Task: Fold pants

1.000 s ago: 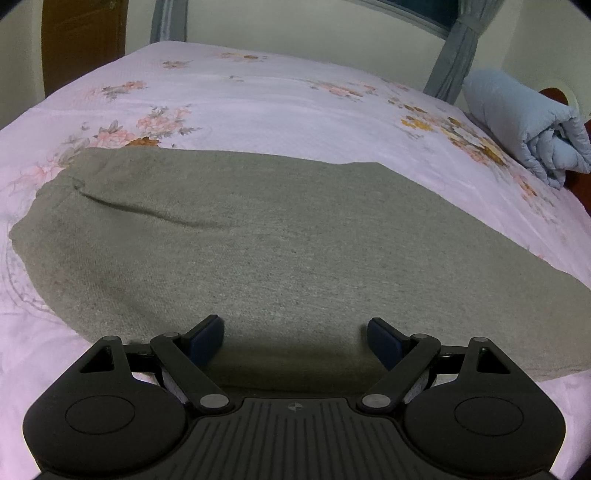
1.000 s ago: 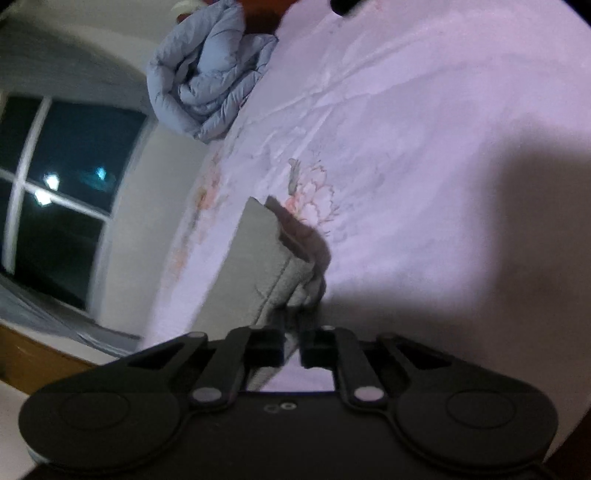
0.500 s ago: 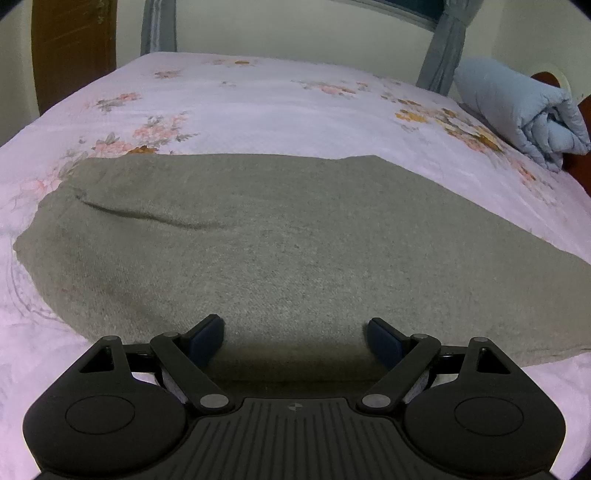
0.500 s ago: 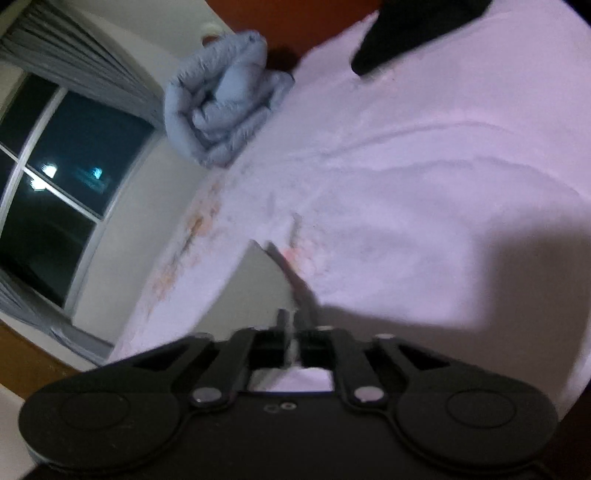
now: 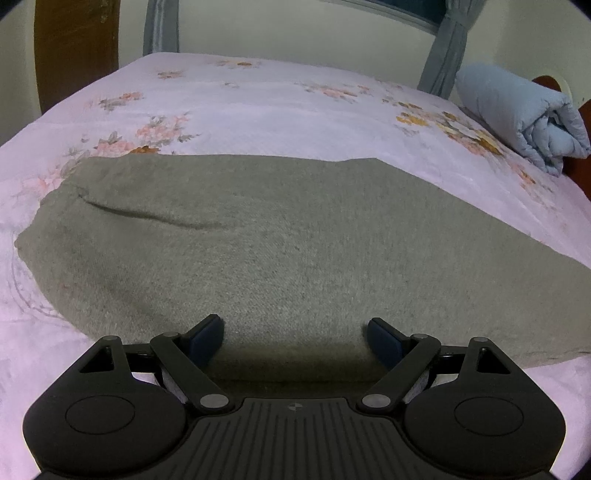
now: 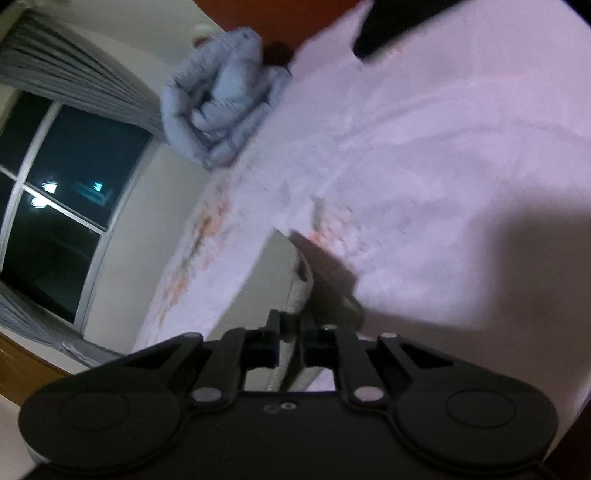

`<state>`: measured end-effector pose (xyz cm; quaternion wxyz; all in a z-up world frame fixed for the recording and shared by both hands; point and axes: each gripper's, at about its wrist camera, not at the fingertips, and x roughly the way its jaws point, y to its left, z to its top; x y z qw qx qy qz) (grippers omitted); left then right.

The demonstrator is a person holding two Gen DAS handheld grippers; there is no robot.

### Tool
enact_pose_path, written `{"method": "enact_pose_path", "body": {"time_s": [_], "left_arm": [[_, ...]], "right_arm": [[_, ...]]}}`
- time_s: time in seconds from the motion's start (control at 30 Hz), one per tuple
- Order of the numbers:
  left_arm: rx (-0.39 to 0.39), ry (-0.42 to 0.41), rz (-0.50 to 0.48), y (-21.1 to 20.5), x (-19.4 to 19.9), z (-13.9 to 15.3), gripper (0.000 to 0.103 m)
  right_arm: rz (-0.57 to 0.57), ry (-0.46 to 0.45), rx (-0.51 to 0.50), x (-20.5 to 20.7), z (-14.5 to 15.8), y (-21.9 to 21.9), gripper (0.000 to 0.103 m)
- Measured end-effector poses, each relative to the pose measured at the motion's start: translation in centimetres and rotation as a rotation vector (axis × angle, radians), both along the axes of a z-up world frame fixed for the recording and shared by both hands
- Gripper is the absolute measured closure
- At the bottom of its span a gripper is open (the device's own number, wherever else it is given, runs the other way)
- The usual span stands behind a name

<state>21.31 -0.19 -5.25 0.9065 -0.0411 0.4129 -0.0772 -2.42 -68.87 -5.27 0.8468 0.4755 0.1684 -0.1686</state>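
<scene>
The grey-green pants lie spread flat across the pink floral bed sheet in the left wrist view. My left gripper is open and empty, its fingers straddling the near edge of the pants just above the cloth. In the right wrist view my right gripper is shut on an end of the pants and holds it lifted above the sheet. That view is tilted and blurred.
A rolled light-blue quilt lies at the bed's far right corner; it also shows in the right wrist view. A dark object lies on the sheet at the top. A window, curtains and a wooden door surround the bed.
My right gripper has lifted and swung with the pants end in its grip; the view has tilted toward the quilt. My left gripper has pulled back slightly and stays open.
</scene>
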Motion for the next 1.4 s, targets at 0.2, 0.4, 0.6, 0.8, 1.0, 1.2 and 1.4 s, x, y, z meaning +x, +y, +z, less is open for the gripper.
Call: {"method": "enact_pose_path", "body": {"time_s": [0.2,0.4,0.6,0.8,1.0,1.2,1.4], "left_arm": [[0.026,-0.004,0.009,-0.1,-0.1,0.3,0.018],[0.109,-0.052,0.004,-1.4,-1.3,1.0,0.017],[0.126,-0.079,-0.019,-2.1,-2.5,1.7,0.012],[0.090,-0.107,-0.007,-2.1,-4.0,2.8,0.003],[0.102,-0.098,0.067,-1.0,-3.1,2.5,0.000],[0.075,-0.082,0.113,-0.4,-2.0,2.0,0.000],[0.072,-0.069,0.107,-0.5,-1.5,1.5,0.000]], "right_arm": [[-0.082,0.040,0.063,-1.2,-1.5,-0.7,0.085],[-0.048,0.010,0.014,-4.1,-0.4,0.1,0.034],[-0.018,-0.001,0.057,-3.8,-1.7,1.2,0.031],[-0.035,-0.060,0.092,-2.8,-1.5,1.5,0.021],[-0.064,-0.073,0.167,-1.5,-2.4,0.9,0.018],[-0.056,-0.132,0.256,-1.1,-3.5,0.8,0.027],[-0.071,-0.116,0.289,-0.1,-4.2,-0.3,0.061]]}}
